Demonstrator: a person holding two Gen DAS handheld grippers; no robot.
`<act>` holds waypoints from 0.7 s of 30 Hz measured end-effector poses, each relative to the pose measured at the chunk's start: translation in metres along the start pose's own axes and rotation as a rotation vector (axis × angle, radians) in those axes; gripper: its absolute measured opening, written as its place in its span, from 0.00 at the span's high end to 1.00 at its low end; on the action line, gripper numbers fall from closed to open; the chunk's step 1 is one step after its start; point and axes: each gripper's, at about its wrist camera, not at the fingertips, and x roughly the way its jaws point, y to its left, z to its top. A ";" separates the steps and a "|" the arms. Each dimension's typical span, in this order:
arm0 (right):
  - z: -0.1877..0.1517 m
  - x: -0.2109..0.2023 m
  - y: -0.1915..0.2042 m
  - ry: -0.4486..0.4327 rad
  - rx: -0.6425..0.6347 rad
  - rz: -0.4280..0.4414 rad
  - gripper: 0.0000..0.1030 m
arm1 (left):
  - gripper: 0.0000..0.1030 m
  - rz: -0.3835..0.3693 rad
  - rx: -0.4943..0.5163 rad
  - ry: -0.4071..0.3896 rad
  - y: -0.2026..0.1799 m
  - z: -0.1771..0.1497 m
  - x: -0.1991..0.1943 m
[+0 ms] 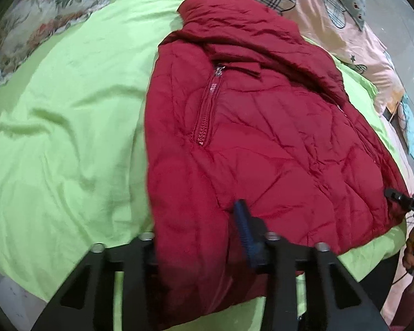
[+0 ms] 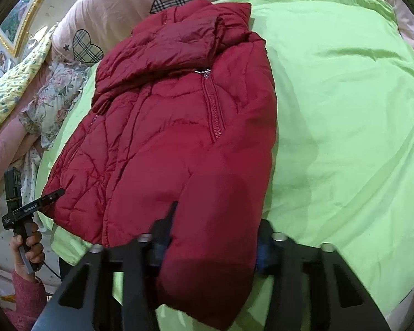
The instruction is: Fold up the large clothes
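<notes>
Crimson quilted jacket (image 1: 262,138) lies on a lime-green sheet (image 1: 63,138) spread over the bed in the left wrist view, with a floral pillow (image 1: 41,19) at the far left and a pink quilt with plaid hearts (image 1: 331,5) behind. Its long axis runs away from the camera, collar at the far end, hem nearest. The left gripper (image 1: 204,237) has its jaws set around a fold of the hem; one blue pad shows against the fabric, the other is hidden by it. At the right edge the other gripper (image 1: 405,202) touches the jacket's corner

From the right wrist, the jacket (image 2: 179,138) again points collar-away on the sheet (image 2: 345,110), the quilt (image 2: 110,5) beyond and a gilt picture frame (image 2: 22,19) at upper left. The right gripper (image 2: 215,237) straddles a thick bulge of hem, jaws fairly wide around it. The left gripper (image 2: 52,194), held in a hand (image 2: 27,248), meets the far corner
</notes>
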 end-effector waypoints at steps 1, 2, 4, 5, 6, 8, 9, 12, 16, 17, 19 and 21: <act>-0.001 -0.003 -0.001 -0.007 0.003 0.009 0.69 | 0.77 0.001 0.003 -0.009 0.000 0.000 -0.003; -0.002 -0.006 -0.001 -0.016 0.004 0.024 0.71 | 0.78 -0.004 0.002 -0.016 0.000 -0.001 -0.007; -0.003 -0.012 -0.001 -0.033 -0.001 0.048 0.74 | 0.82 -0.019 0.000 -0.033 0.001 -0.003 -0.015; -0.003 -0.016 -0.001 -0.041 -0.003 0.066 0.74 | 0.83 -0.021 0.005 -0.041 0.000 -0.004 -0.018; -0.003 -0.019 -0.001 -0.045 -0.003 0.078 0.75 | 0.84 -0.024 0.017 -0.051 -0.003 -0.005 -0.023; -0.003 -0.025 -0.001 -0.055 -0.009 0.106 0.76 | 0.84 -0.028 0.037 -0.062 -0.005 -0.008 -0.031; -0.004 -0.029 -0.001 -0.062 -0.010 0.124 0.76 | 0.84 -0.029 0.049 -0.068 -0.007 -0.011 -0.035; -0.003 -0.036 -0.007 -0.077 0.003 0.181 0.76 | 0.84 -0.043 0.060 -0.077 -0.007 -0.013 -0.045; -0.002 -0.044 -0.014 -0.106 0.026 0.256 0.76 | 0.85 -0.087 0.048 -0.104 -0.001 -0.012 -0.059; 0.001 -0.046 -0.016 -0.118 0.033 0.275 0.76 | 0.85 -0.095 0.048 -0.113 0.000 -0.011 -0.062; 0.007 -0.049 -0.020 -0.140 0.051 0.313 0.76 | 0.86 -0.105 0.045 -0.132 0.003 -0.004 -0.067; 0.016 -0.052 -0.022 -0.169 0.073 0.361 0.77 | 0.86 -0.112 0.042 -0.153 0.006 0.002 -0.073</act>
